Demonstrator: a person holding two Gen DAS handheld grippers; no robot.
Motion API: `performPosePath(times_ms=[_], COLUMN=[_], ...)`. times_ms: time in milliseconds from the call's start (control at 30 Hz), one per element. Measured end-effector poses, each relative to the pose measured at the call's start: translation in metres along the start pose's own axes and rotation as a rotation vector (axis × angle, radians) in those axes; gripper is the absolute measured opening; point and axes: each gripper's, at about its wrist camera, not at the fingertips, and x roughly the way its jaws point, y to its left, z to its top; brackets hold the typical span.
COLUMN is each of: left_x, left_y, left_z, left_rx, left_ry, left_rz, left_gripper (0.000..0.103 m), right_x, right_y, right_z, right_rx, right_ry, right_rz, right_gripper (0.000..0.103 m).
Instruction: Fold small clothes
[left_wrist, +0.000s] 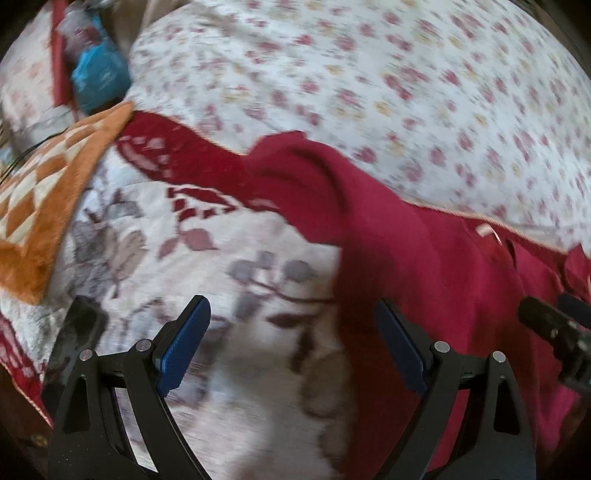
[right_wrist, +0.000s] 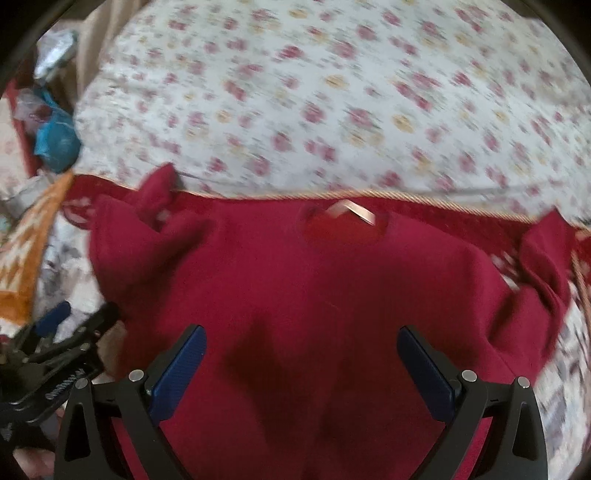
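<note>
A dark red sweater (right_wrist: 314, 295) lies spread flat on a bed, neck opening with a pale label (right_wrist: 351, 214) at the far side, sleeves bunched at both upper corners. My right gripper (right_wrist: 301, 354) hovers open over the sweater's lower middle, nothing between its blue pads. In the left wrist view the same sweater (left_wrist: 424, 266) fills the right half, its left sleeve (left_wrist: 295, 166) crumpled toward the centre. My left gripper (left_wrist: 291, 328) stands open above the quilt just left of the sweater's edge, its right finger (left_wrist: 400, 343) over the red cloth. Both views are motion-blurred.
A floral sheet (left_wrist: 369, 74) covers the far part of the bed; a patterned quilt (left_wrist: 166, 240) with a red border lies beneath the sweater. An orange checked cloth (left_wrist: 44, 206) sits at left. A blue bag (left_wrist: 99, 74) and clutter lie at far left.
</note>
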Motion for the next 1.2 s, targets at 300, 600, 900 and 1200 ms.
performPosePath(times_ms=[300,600,900,1200], left_x=[-0.002,-0.001,0.036,0.063], left_y=[0.05,0.092,0.085,0.078], left_z=[0.02,0.034,0.022,0.015], left_rx=[-0.156,-0.288,-0.245,-0.218], left_ry=[-0.024,-0.065,0.089,0.193], left_rz=[0.02,0.075,0.071,0.06], left_gripper=[0.091,0.091,0.091,0.091], right_x=[0.051,0.129,0.102,0.18], right_y=[0.065,0.147,0.151,0.238], right_z=[0.067,0.049,0.097,0.152], right_rx=[-0.085,-0.109,-0.169,-0.337], right_ry=[-0.007,0.222,0.117,0.24], right_rz=[0.102,0.399,0.277,0.241], right_gripper=[0.077,0.079,0.078,0.078])
